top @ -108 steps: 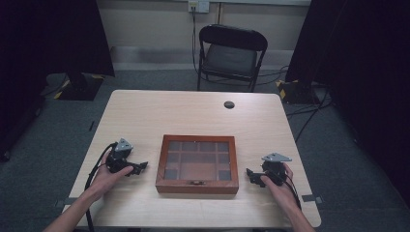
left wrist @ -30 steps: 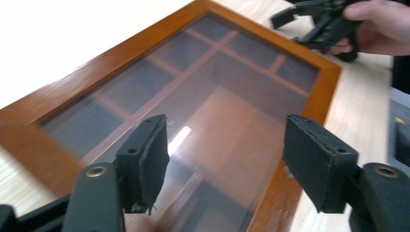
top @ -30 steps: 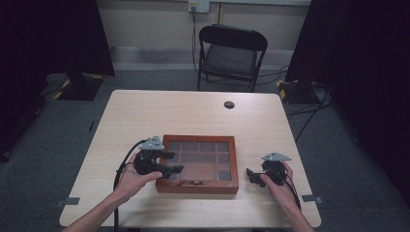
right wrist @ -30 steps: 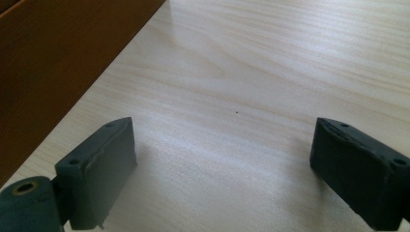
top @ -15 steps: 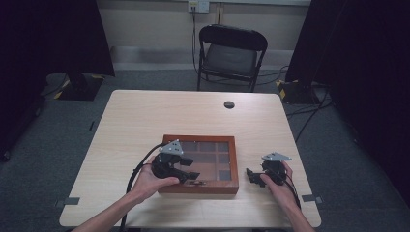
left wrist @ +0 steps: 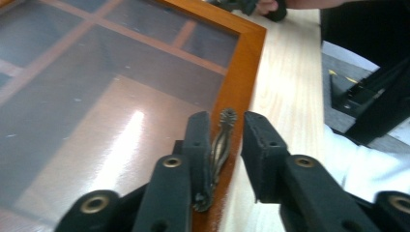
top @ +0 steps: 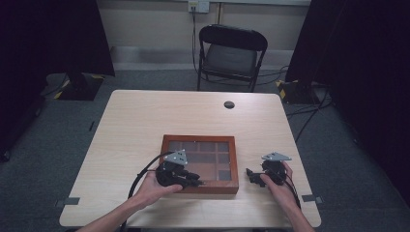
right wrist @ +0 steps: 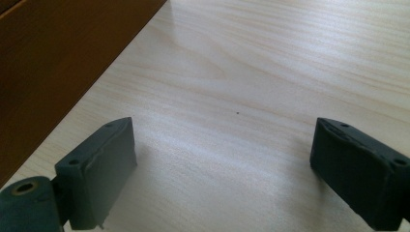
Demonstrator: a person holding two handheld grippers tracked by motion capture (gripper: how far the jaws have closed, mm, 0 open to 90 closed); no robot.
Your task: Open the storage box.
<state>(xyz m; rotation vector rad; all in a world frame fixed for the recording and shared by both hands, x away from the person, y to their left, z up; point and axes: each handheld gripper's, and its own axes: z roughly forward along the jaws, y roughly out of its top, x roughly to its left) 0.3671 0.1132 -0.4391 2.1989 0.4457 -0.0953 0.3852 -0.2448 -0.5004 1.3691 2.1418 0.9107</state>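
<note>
Left gripper point(left wrist: 226, 145) part-open, jaws straddling brass latch point(left wrist: 220, 145) on glass-lidded wooden box point(top: 199, 163); right gripper point(right wrist: 227, 164) wide open, empty.

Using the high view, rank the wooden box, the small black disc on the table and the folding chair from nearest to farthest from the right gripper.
From the right gripper:
1. Wooden box, just to its left on the table.
2. Small black disc, near the table's far edge.
3. Folding chair, on the floor beyond the table.
</note>
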